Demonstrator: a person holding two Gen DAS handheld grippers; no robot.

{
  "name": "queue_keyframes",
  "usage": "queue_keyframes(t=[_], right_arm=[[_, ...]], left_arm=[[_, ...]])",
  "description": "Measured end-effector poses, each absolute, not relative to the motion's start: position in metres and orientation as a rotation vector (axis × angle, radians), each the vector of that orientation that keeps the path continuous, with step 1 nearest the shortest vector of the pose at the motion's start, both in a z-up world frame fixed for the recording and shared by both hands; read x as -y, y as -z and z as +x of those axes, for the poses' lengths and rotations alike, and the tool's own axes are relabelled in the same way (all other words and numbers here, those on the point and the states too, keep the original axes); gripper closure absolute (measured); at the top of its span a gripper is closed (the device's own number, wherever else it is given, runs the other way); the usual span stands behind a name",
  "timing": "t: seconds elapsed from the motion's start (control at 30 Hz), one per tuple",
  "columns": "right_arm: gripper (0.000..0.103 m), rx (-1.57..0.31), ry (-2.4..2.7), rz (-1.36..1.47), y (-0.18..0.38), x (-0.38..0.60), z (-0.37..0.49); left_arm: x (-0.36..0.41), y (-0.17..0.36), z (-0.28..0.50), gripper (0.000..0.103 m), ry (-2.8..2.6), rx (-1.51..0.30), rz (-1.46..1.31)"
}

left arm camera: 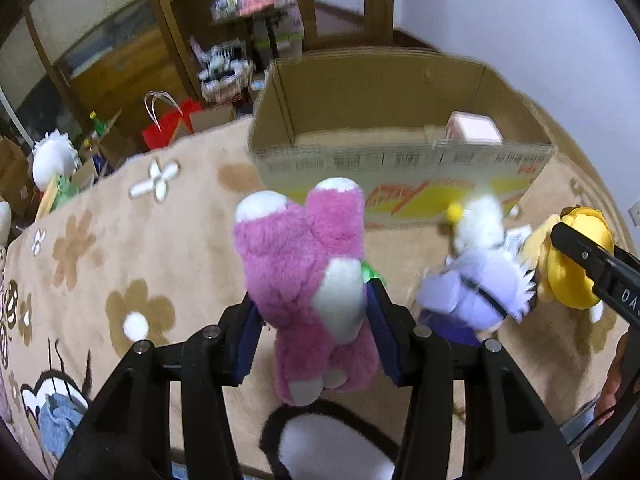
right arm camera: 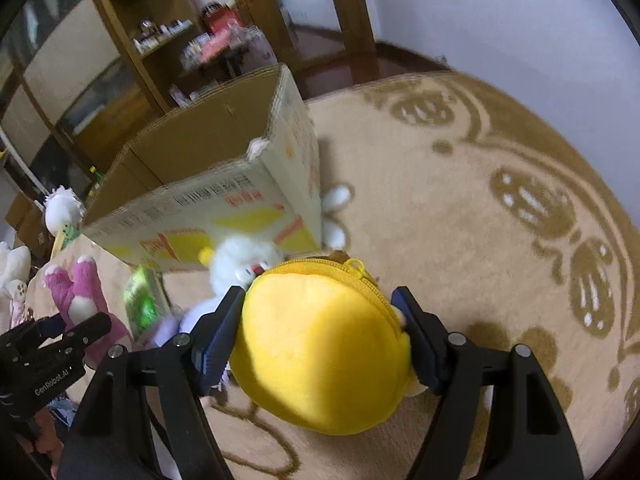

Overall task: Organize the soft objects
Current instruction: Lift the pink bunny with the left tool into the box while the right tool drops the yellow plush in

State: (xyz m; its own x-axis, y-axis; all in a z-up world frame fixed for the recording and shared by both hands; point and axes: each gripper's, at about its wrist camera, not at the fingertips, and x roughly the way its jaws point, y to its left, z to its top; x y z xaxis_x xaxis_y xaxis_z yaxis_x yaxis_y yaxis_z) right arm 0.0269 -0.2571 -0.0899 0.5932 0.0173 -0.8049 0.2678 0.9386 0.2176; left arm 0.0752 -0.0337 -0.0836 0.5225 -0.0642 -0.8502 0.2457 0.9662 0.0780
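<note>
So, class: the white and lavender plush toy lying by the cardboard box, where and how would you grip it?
Grip the white and lavender plush toy across its lavender body, coming down from above. It lies flat on the blanket, and the body looks the fullest part; the fluffy white head would likely slip. Both grippers are occupied now.

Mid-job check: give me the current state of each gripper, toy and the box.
left gripper: shut on pink plush.
pink plush: held, lifted.
right gripper: shut on yellow plush pouch.
yellow plush pouch: held, zipper closed.
white and purple plush: ungripped, between the two.
cardboard box: open-topped, pink item inside.
</note>
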Motion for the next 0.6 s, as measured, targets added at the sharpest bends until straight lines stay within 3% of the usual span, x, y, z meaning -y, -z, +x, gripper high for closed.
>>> queue_keyframes(t=[0.6], right_arm=[[0.025, -0.559, 0.067, 0.235, 0.014, 0.236, 0.014]], left_arm=[[0.015, 0.011, 0.077, 0.054, 0.161, -0.586, 0.127]])
